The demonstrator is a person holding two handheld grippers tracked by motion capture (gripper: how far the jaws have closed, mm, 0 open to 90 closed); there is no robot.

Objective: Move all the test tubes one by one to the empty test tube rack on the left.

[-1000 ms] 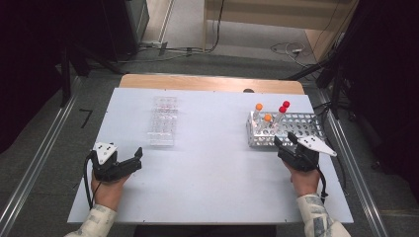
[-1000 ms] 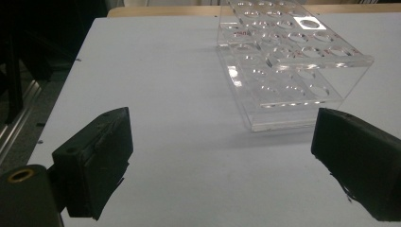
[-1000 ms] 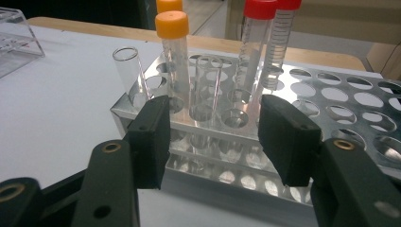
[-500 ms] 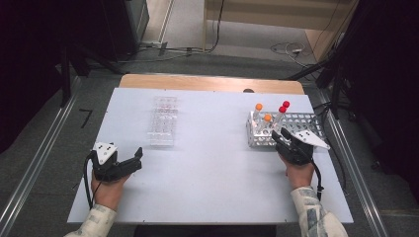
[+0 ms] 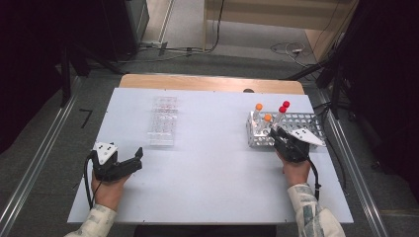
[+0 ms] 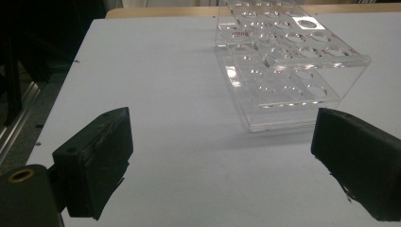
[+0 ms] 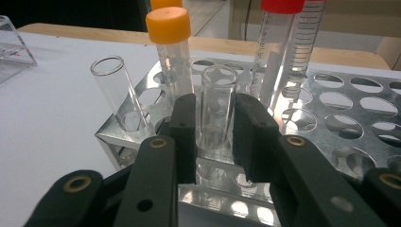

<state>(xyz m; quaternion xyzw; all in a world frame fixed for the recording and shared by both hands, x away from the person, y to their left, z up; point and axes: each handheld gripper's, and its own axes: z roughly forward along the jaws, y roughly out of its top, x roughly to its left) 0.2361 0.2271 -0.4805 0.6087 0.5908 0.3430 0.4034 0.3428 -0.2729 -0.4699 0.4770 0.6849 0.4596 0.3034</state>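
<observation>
Perforated metal rack (image 7: 331, 123): bright, polished, reflective. Open tube (image 7: 217, 109) between matt black rubbery pads (image 7: 184, 127): clear, glossy, glass-like. Orange cap (image 7: 168, 24): smooth matt plastic. Second rack (image 6: 288, 61): transparent acrylic, glossy edges. Table (image 5: 212, 163): smooth, matt, pale. Far table edge (image 5: 197, 81): wood.

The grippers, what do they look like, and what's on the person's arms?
Both are black. The left gripper and the right gripper each carry a grey three-cornered plate on top and trail a black cable down past the wrist. Their fingers are thick, blocky black pads on arms with brass-coloured rivets. The person wears light patterned sleeves.
</observation>
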